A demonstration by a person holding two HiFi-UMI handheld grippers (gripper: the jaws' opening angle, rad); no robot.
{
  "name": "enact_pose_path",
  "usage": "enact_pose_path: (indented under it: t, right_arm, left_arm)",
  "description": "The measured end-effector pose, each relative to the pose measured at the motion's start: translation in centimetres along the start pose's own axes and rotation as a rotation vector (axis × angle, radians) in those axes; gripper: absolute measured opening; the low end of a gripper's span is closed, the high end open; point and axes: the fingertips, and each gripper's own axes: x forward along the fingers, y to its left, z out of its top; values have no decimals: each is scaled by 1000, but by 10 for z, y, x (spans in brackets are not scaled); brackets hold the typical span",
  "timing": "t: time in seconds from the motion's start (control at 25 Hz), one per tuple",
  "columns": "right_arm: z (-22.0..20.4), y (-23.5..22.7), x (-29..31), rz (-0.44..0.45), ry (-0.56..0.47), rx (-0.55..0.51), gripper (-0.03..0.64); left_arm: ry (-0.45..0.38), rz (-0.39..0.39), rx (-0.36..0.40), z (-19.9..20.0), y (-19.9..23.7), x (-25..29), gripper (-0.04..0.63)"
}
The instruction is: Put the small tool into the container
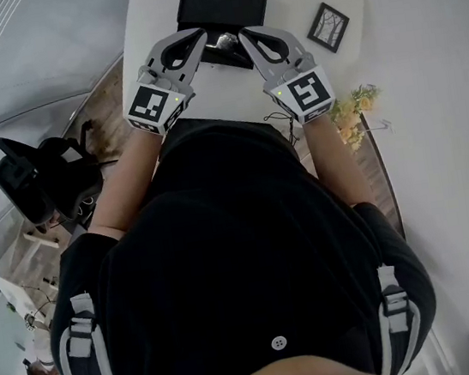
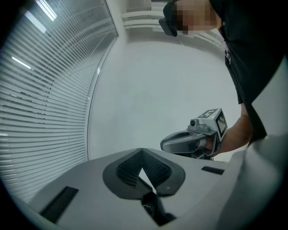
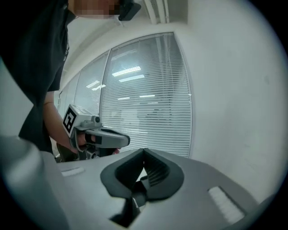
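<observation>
The left tool (image 2: 142, 157) and the right tool (image 3: 144, 157) are pressing their jaws together on nothing, the 2 hovering roughly level above the table (image 1: 160, 28). The small tool (image 1: 228, 41) is probably lying as that glinting bit at the container's (image 1: 221, 2) near edge, its long axis unreadable. Placing is looking done; next, confirming it is sitting inside.

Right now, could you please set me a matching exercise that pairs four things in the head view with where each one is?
Things:
1. tray
2. picture frame
3. flowers
4. chair

Places:
A. off to the left of the table
B. at the table's far edge
C. on the table's right part
D. just right of the right gripper

Pairs: 1-B; 2-C; 3-D; 4-A
</observation>
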Motion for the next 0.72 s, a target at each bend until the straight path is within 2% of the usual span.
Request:
enact_pose_path:
  t: [0.2, 0.4, 0.72]
  right_arm:
    - [19, 4, -6, -15, -76, 55, 11]
    - [30, 1, -11, -53, -103, 36, 11]
    - [46, -2, -18, -85, -105, 0, 11]
  left_arm:
    - [-21, -46, 45, 15, -10, -1, 8]
    - [-40, -77, 56, 27, -15, 2, 9]
    - [-57, -83, 55, 43, -11, 0, 9]
